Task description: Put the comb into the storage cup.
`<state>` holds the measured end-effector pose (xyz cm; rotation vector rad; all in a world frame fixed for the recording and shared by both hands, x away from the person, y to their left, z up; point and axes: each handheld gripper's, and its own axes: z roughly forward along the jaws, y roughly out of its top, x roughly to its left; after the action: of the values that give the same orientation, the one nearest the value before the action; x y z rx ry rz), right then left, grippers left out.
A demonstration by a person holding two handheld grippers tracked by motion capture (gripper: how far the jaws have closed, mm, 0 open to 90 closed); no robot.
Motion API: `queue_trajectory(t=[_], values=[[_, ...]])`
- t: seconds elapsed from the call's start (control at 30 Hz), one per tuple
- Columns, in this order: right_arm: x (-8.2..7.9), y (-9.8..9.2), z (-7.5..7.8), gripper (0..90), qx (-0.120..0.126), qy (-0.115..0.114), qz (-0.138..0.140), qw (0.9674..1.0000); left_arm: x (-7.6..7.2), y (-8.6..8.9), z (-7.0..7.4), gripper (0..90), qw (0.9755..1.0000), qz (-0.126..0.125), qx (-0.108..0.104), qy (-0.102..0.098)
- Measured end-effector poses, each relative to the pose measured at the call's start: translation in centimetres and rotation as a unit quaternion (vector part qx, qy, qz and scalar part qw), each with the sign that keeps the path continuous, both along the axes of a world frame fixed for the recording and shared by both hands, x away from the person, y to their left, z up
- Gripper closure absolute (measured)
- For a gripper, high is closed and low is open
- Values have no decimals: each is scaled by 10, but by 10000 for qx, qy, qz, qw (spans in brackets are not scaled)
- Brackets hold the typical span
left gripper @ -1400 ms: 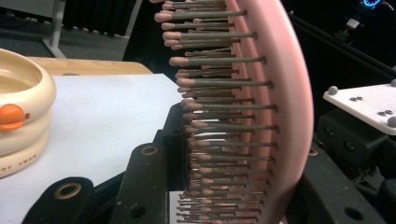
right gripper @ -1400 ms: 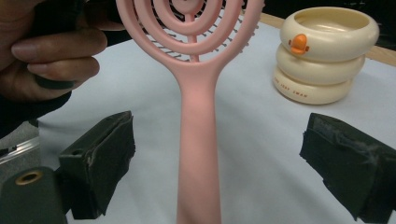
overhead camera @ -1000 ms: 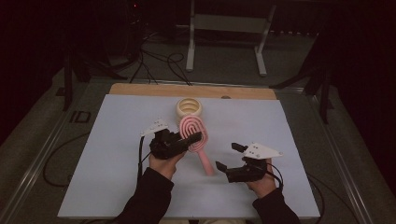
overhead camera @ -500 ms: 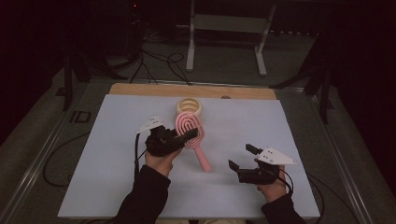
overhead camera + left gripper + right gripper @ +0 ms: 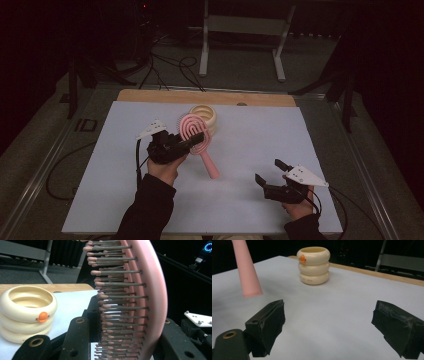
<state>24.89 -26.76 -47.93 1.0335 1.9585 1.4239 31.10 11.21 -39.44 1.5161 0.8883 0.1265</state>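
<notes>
A pink hairbrush (image 5: 206, 161) hangs over the white mat, handle pointing down toward me. My left gripper (image 5: 196, 140) is shut on its oval head, and in the left gripper view the brush's bristles (image 5: 117, 302) and pink back (image 5: 152, 290) sit between the black jaws. A cream ringed cup (image 5: 206, 115) with an orange dot stands just behind the brush. My right gripper (image 5: 268, 170) hovers low at the near right, open and empty. In the right gripper view the brush handle (image 5: 245, 270) hangs at upper left, and the cup (image 5: 314, 265) stands beyond the gripper (image 5: 329, 327).
The white mat (image 5: 310, 145) covers the table, with a wooden strip (image 5: 150, 96) along its far edge. A metal stand (image 5: 240, 30) and cables lie on the dark floor behind. The other gripper's white plate (image 5: 198, 320) shows at the right of the left gripper view.
My right gripper has drawn away from the brush handle, to the right and toward the near edge. The left gripper, still holding the brush head, shifted slightly left and up.
</notes>
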Motion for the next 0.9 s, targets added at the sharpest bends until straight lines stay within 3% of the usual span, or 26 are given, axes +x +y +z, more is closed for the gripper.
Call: queue_trajectory(t=[0.43,0.9], values=[[-1,-2,-6,105,-37,62,-56,10000,3,14,10,648,9999,137,70,-53],[-1,2,-10,105,-31,114,-10,9999,8,22,14,648,9997,215,8,-64]])
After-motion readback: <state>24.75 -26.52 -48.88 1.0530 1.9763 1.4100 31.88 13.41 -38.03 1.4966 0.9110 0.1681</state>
